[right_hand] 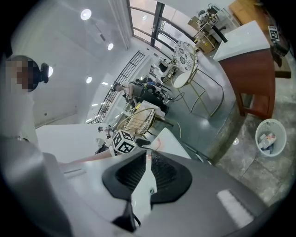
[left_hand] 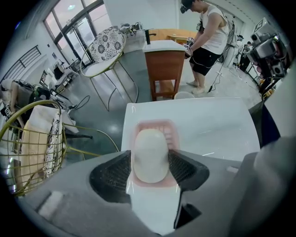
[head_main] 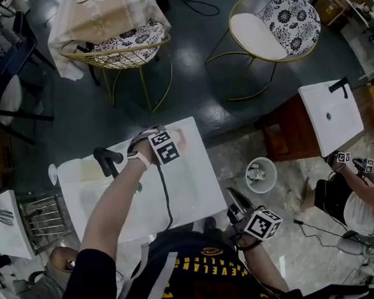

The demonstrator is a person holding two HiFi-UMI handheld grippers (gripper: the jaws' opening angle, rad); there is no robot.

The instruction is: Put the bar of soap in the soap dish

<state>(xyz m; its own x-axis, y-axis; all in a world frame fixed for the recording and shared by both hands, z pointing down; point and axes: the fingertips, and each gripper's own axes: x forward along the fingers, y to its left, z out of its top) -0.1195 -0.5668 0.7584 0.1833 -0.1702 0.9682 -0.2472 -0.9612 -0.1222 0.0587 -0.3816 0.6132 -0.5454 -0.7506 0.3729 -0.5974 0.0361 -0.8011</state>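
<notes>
Nearest me, my right gripper point(right_hand: 148, 155) hung off the near right corner of the surface point(left_hand: 212, 125), pointed across it and only slightly down. Its jaws stood narrow, a thin slit between them and nothing in it; it had no part in the job at that point.

Farther out, my left gripper point(left_hand: 150, 156) reached across the surface and pointed steeply down at its far edge. Its jaws were closed on the soap point(left_hand: 150, 146), one ribbed pad against each long side of the pale bar. The soap sat squarely over the pink dish point(left_hand: 155, 122), with the rim showing all round it and the ribs of the dish visible just past its far end. I could not tell whether the bar already rested on those ribs or hung just above them.

I judged the task nearly done: the soap had been brought to the dish and lined up. What was left was to settle it if need be, open the left jaws and lift clear without dragging the bar out.

Beyond the surface stood a wire chair point(head_main: 129, 47).
</notes>
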